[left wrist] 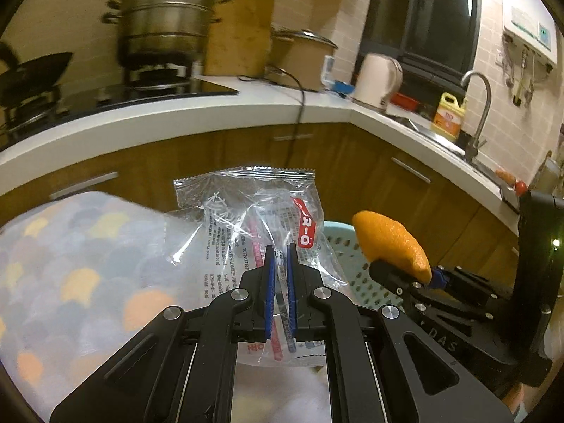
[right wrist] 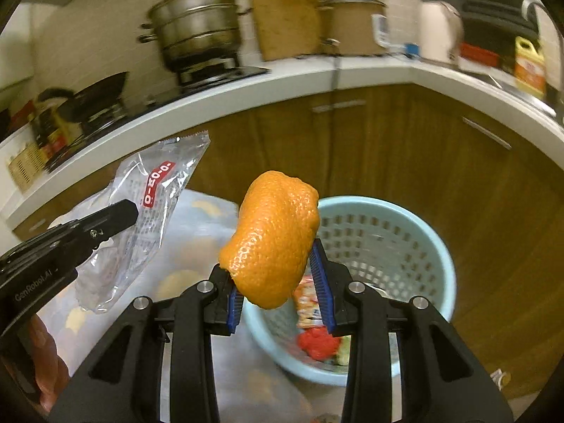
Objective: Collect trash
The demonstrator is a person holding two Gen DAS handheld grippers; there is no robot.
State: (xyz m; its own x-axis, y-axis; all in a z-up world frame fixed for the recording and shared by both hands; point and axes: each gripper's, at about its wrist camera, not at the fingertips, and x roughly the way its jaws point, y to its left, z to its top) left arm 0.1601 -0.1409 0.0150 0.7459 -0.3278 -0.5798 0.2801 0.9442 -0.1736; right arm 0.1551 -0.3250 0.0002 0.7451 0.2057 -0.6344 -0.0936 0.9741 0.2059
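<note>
Crumpled clear wrapper (left wrist: 246, 218), red label; dimpled orange peel (right wrist: 273, 239), curled.

The wrapper (left wrist: 253, 218) sits pinched between the left gripper's (left wrist: 281, 246) jaws. Right of them, the peel (right wrist: 271, 239) is clamped in the right gripper (right wrist: 278, 268). Beyond and below those jaws stands the basket (right wrist: 416, 225), with trash (right wrist: 317, 342) inside.

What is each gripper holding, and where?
The left gripper pinches the clear wrapper near its lower middle. The right gripper clamps the orange peel by its lower part.
</note>
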